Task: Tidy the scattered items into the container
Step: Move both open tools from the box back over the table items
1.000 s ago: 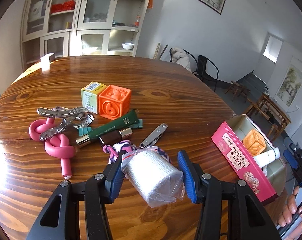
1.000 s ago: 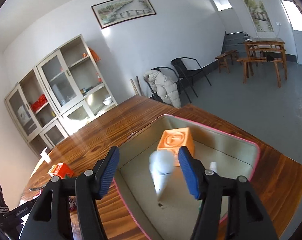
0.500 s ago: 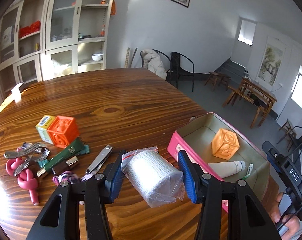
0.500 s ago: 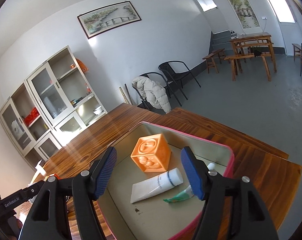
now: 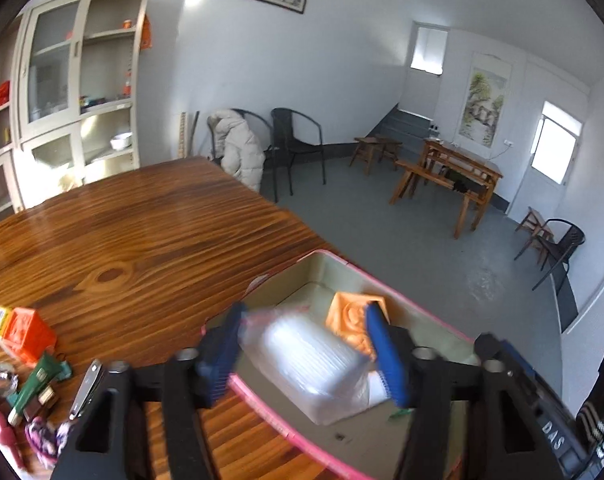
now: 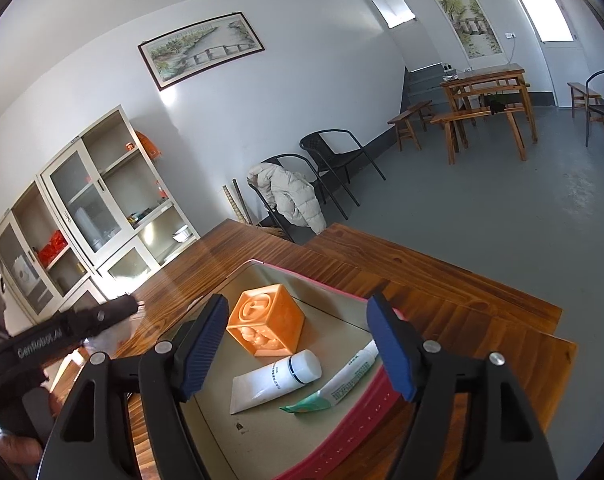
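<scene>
My left gripper (image 5: 304, 354) hangs over the pink-walled box (image 5: 418, 312) with its jaws opening. A white roll in a clear bag (image 5: 310, 364), blurred, sits loose between the blue pads above the box floor. An orange cube (image 5: 348, 318) shows behind it. In the right wrist view my right gripper (image 6: 298, 312) is over the same box (image 6: 342, 432), its jaws opening with nothing pressed between them. Below it lie the orange cube (image 6: 266, 326), a white tube (image 6: 276, 378) and a green-and-white tube (image 6: 342, 380). The left gripper's black body (image 6: 74, 328) reaches in from the left.
Scattered on the wooden table (image 5: 142, 240) at the left are an orange cube (image 5: 26, 338), a yellow box (image 5: 0, 320), a green item (image 5: 38, 380), a nail clipper (image 5: 86, 388), a pink piece (image 5: 2, 432) and a patterned fabric item (image 5: 42, 440). The table edge runs just past the box.
My left gripper carried the bagged roll rightwards from above the scattered items to over the box, then widened its jaws and let it go. The white tube dropped from my right gripper into the box.
</scene>
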